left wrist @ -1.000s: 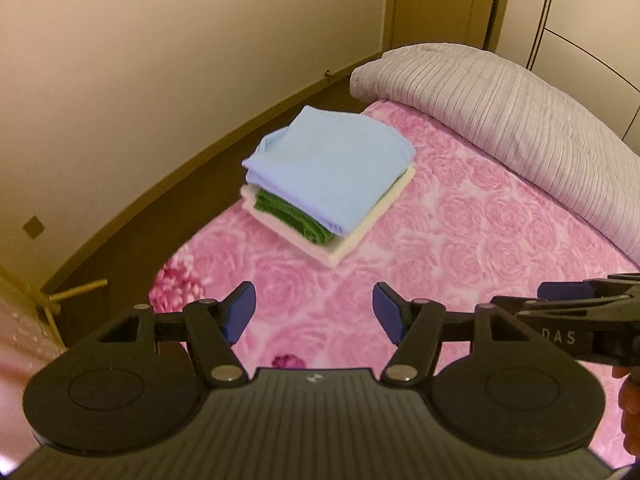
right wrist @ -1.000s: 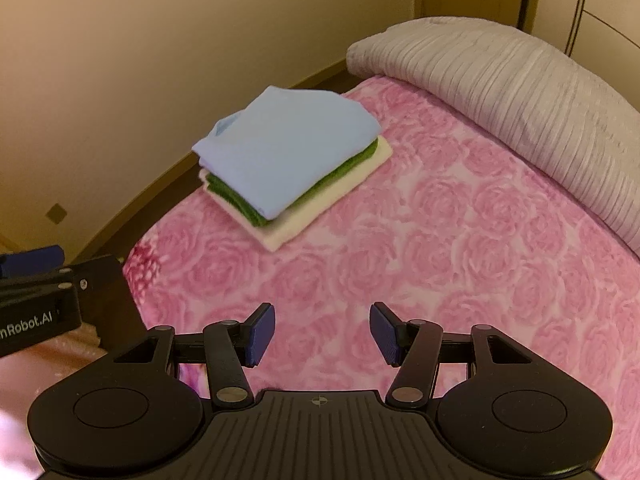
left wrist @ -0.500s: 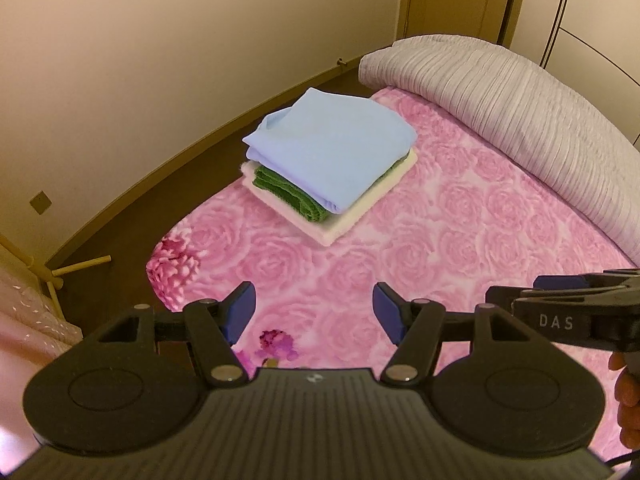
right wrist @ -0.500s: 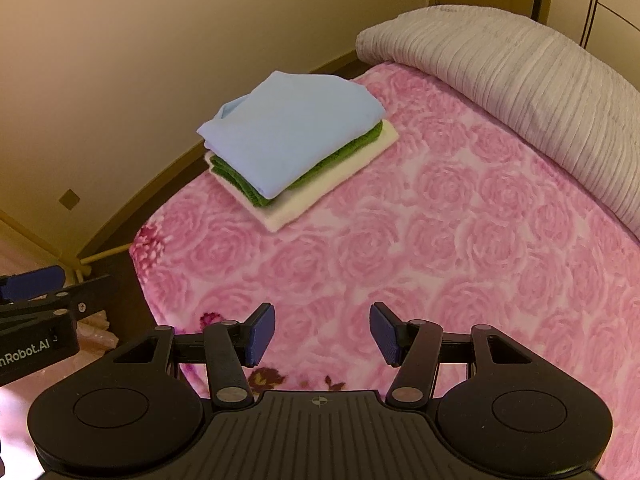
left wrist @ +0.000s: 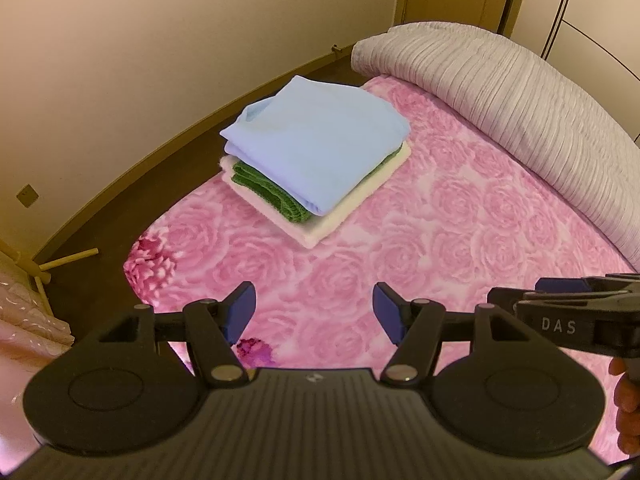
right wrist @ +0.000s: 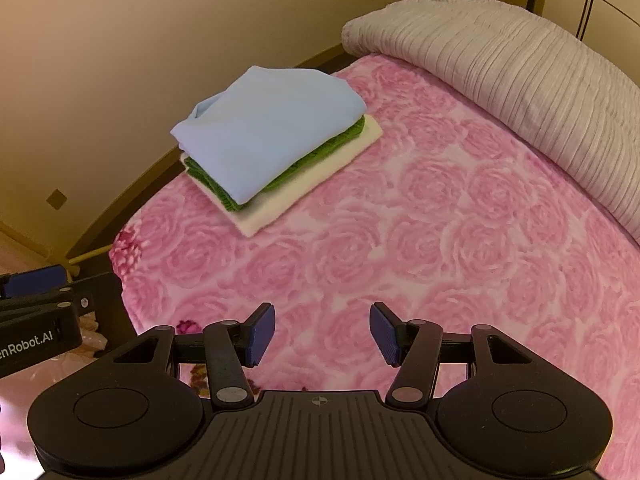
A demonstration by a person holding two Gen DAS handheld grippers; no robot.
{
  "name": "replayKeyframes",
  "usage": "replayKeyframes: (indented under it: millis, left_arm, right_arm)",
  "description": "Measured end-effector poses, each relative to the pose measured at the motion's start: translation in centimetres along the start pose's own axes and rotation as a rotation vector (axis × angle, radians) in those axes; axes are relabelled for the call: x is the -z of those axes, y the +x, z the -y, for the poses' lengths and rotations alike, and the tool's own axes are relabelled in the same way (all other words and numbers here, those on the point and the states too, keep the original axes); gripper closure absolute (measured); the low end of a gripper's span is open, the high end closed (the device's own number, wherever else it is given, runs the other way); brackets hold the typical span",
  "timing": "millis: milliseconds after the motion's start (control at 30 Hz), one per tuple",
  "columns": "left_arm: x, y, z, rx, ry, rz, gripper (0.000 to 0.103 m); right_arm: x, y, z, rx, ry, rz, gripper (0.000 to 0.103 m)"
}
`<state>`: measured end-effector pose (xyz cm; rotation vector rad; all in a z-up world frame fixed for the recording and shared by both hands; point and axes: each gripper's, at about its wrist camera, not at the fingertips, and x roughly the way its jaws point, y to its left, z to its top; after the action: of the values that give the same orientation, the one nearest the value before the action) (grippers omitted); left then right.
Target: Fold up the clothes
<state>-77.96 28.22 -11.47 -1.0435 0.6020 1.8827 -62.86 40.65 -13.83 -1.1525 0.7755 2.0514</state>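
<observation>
With the left claw and right claw both released and empty above the bed, any next garment should land squarely on the folded stack near the bed's far edge.

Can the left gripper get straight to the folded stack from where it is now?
Probably yes. The left gripper is open and empty, and only bare pink blanket lies between it and the stack. The right gripper is off to the side.

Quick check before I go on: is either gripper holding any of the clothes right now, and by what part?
Nothing is held. The left gripper and right gripper are both open and empty above the pink blanket; the folded stack lies untouched.
</observation>
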Motion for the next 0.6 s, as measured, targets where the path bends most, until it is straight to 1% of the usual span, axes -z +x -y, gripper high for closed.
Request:
replayKeyframes:
  millis: [433, 600]
  left_arm:
    - [-3.0, 3.1, 0.2, -0.007, -0.013, -0.014, 0.042]
    - [-3.8, 4.5, 0.2, -0.007, -0.009, -0.035, 0.042]
  right_arm:
    - [-3.6, 2.9, 1.3, 0.002, -0.002, -0.014, 0.047]
    - [-4.9, 4.1, 1.6, 0.008, -0.001, -0.025, 0.047]
